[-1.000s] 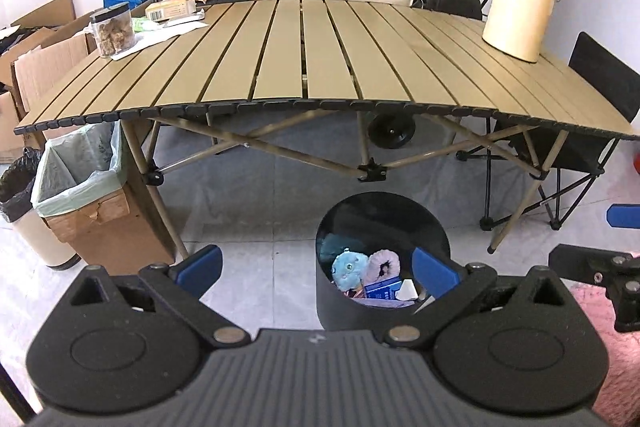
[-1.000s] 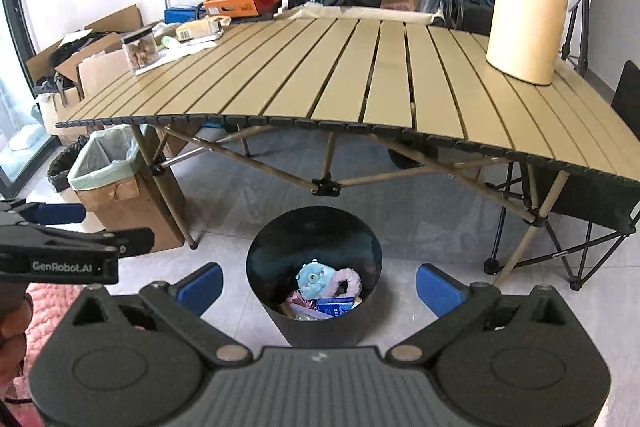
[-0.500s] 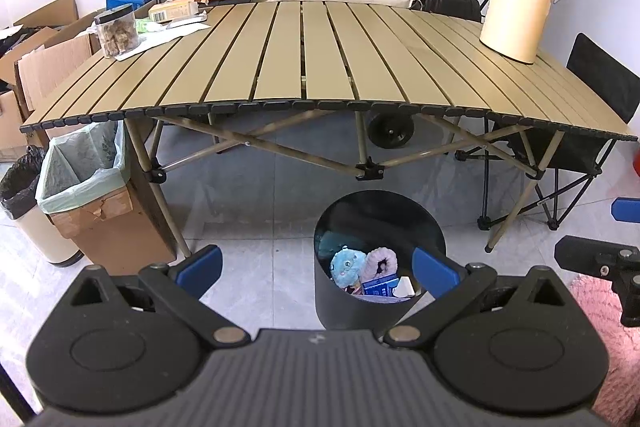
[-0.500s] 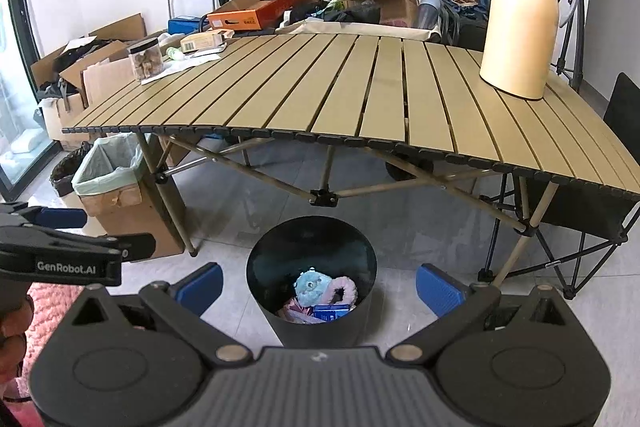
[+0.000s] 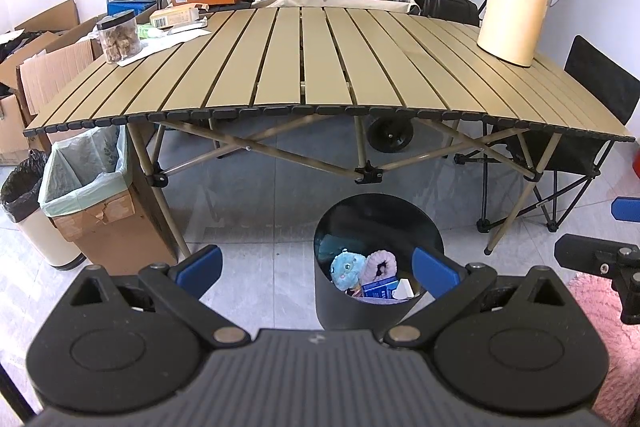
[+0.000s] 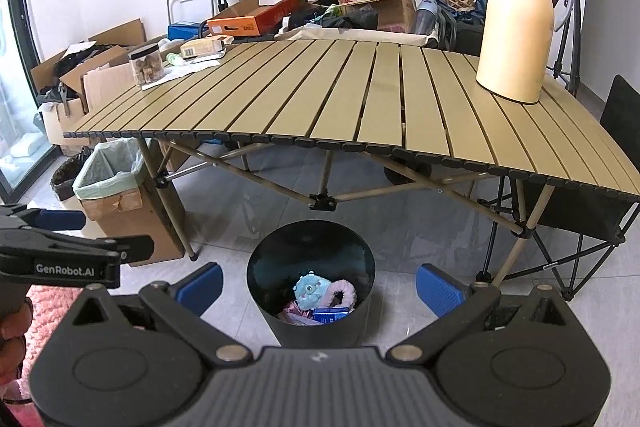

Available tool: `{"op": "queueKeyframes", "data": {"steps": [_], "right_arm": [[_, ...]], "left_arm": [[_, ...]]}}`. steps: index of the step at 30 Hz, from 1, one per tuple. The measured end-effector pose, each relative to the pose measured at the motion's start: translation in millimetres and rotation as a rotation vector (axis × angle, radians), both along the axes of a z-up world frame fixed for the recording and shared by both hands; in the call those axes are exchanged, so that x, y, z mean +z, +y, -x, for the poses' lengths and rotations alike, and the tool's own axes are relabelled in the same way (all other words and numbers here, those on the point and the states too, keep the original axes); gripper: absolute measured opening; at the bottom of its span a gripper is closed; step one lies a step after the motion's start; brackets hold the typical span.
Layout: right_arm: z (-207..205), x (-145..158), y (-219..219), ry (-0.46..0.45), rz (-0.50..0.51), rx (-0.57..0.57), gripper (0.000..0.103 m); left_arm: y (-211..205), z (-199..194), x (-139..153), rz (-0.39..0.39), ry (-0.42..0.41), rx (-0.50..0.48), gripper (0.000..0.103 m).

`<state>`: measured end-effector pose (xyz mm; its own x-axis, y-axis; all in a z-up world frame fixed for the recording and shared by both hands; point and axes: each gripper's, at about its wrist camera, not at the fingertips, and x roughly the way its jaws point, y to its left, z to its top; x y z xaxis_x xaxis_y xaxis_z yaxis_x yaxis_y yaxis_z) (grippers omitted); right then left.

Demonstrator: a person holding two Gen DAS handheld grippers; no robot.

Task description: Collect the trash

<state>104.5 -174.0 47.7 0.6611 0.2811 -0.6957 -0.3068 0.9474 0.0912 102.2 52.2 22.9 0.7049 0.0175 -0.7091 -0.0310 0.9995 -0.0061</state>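
Both claws, left claw [image 5: 316,265] and right claw [image 6: 319,287], gaping wide, carrying nothing, hovering above bin [image 6: 276,291]. Bin already holding toys, wrappers. Desk [image 5: 320,67] near bin looking cleared; probably finishing.

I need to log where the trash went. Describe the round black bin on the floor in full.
The black bin is a plain, matte, round container with straight walls, no lid and no liner visible. It stands upright on the grey tiled floor in front of the slatted table. Inside lie a light-blue plush toy, a pink fuzzy item, a blue box and other wrappers. Neither gripper touches it.
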Motion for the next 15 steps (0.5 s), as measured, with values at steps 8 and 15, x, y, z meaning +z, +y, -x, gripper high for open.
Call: {"op": "queueKeyframes", "data": {"steps": [8, 15], "right_arm": [[1.4, 0.8, -0.1, -0.006, -0.003, -0.003, 0.103], [1.7, 0.8, -0.1, -0.007, -0.003, -0.004, 0.103]], "left_arm": [[-0.8, 3.5, 1.0, 0.001, -0.007, -0.005, 0.103], [-1.3, 4.8, 2.8, -0.001, -0.012, -0.006, 0.103]]}}
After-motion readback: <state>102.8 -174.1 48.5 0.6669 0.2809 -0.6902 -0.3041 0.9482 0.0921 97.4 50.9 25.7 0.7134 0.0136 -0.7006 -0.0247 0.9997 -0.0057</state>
